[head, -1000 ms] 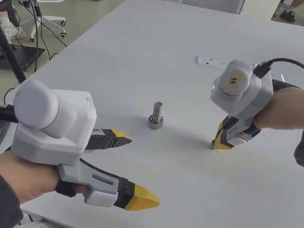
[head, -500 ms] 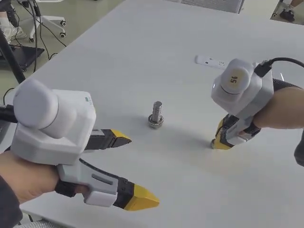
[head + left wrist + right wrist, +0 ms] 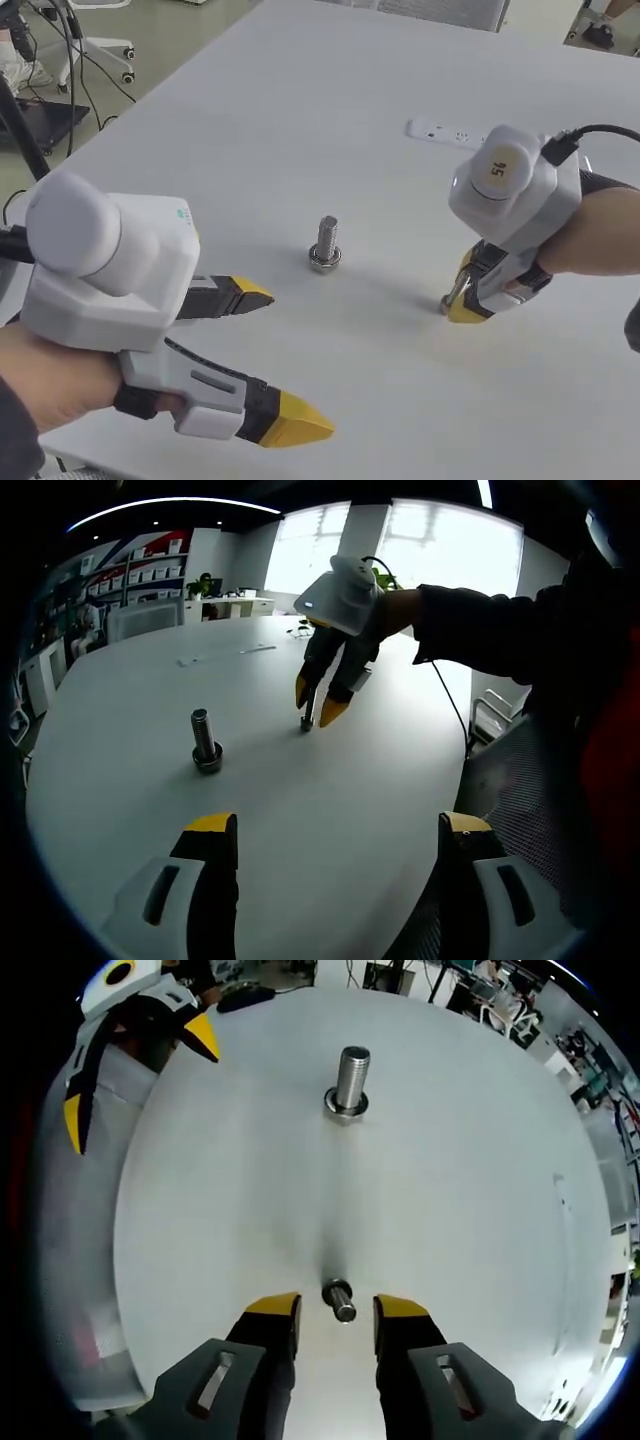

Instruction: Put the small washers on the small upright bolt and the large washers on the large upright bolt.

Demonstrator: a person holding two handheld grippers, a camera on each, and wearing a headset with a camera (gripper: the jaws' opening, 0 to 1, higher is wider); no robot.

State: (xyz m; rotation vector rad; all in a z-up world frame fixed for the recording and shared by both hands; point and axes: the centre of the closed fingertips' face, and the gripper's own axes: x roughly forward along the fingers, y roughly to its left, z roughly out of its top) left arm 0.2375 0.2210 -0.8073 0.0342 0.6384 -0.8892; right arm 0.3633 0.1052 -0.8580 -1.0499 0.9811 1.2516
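White and wide, the table (image 3: 330, 100) carries the large grey steel upright bolt (image 3: 326, 243) near the middle of the head view, with a metal ring (image 3: 325, 262) around its foot. The small grey steel bolt (image 3: 455, 291) is at the right of that view, between the yellow tips of the right gripper (image 3: 462, 303), and it looks a little tilted there. The jaws of this gripper are apart, one on each side of the small bolt, and seem not to press it. For this step I think the gripper should work straight from above and gently, so that the small bolt is not pushed over. This gripper points steeply down at the table. The left gripper (image 3: 292, 360), in the lower left, has its jaws widely apart and holds nothing. It lies almost level over the table, pointing toward the large bolt.
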